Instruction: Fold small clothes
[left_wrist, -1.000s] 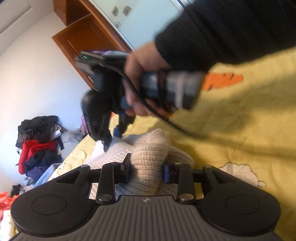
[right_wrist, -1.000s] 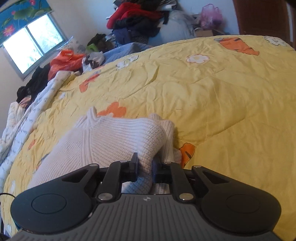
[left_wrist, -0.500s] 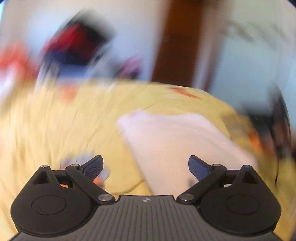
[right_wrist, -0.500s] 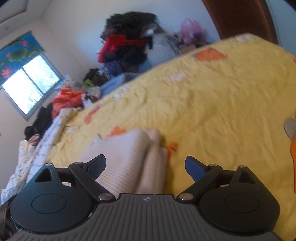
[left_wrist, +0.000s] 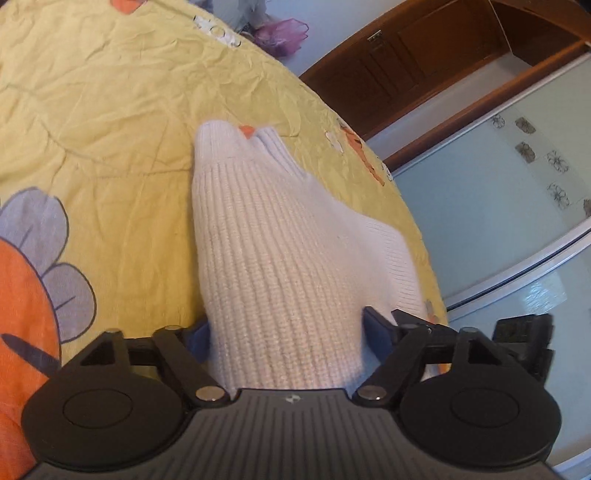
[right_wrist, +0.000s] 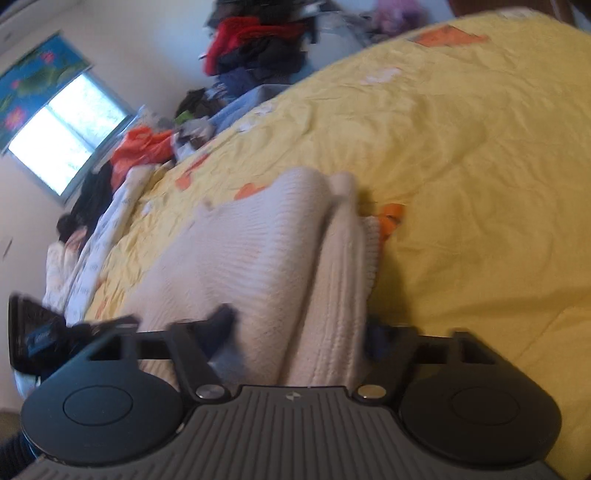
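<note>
A cream ribbed knit sweater (left_wrist: 269, 236) lies folded on the yellow bedspread (left_wrist: 110, 110). My left gripper (left_wrist: 288, 336) straddles the near end of the sweater, jaws partly closed, blue pads (left_wrist: 375, 330) touching the knit on both sides. In the right wrist view the same sweater (right_wrist: 266, 251) lies in a thick fold. My right gripper (right_wrist: 299, 332) straddles its near end too, jaws partly closed around the bulk. The right view is blurred by motion.
The yellow bedspread (right_wrist: 461, 147) has orange and grey flower prints. A heap of clothes (right_wrist: 258, 48) sits beyond the bed, more laundry (right_wrist: 144, 147) along its left edge. A wooden wardrobe (left_wrist: 424, 62) and sliding door stand to the right. The other gripper shows at the view edges (left_wrist: 524, 343).
Both grippers opened and pulled away half a second ago. Now both are back at the sweater's near end with jaws closing in around the folded knit.
</note>
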